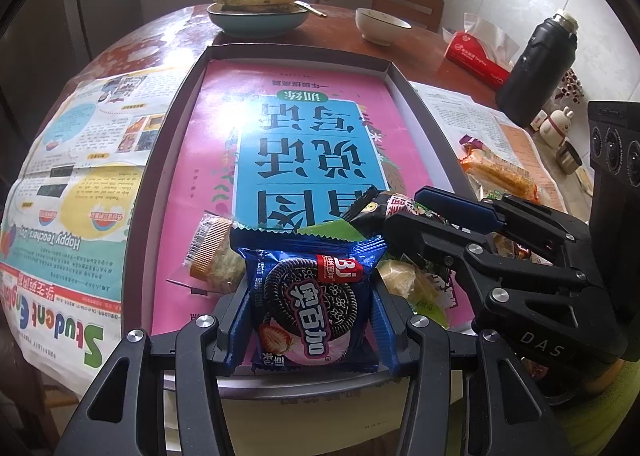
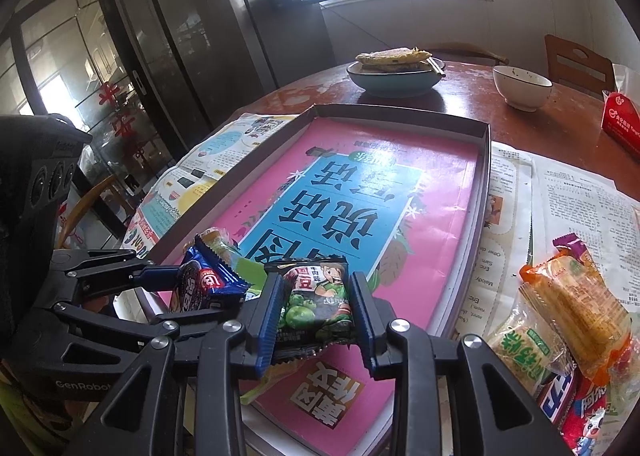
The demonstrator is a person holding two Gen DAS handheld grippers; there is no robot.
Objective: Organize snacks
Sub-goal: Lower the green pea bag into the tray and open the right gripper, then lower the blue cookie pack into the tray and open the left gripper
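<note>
A shallow grey tray (image 1: 176,128) (image 2: 484,192) lined with a pink book (image 1: 224,128) lies on the table. At its near end my left gripper (image 1: 310,280) (image 2: 196,292) is shut on a blue cookie packet (image 1: 312,308) (image 2: 204,284). Just to its right, my right gripper (image 2: 316,280) (image 1: 404,208) is shut on a black and green pea snack packet (image 2: 316,296) (image 1: 372,208). A clear-wrapped biscuit (image 1: 212,256), a green packet (image 1: 332,230) and a yellow biscuit pack (image 1: 404,280) lie in the tray under the grippers.
More snacks lie on newspaper right of the tray: orange-wrapped crackers (image 2: 576,304), a green-label cracker pack (image 2: 524,352), a red and blue packet (image 2: 580,416). Beyond the tray stand a bowl of flatbread (image 1: 256,16), a white bowl (image 1: 382,26), a red tissue pack (image 1: 476,56) and a black flask (image 1: 536,68).
</note>
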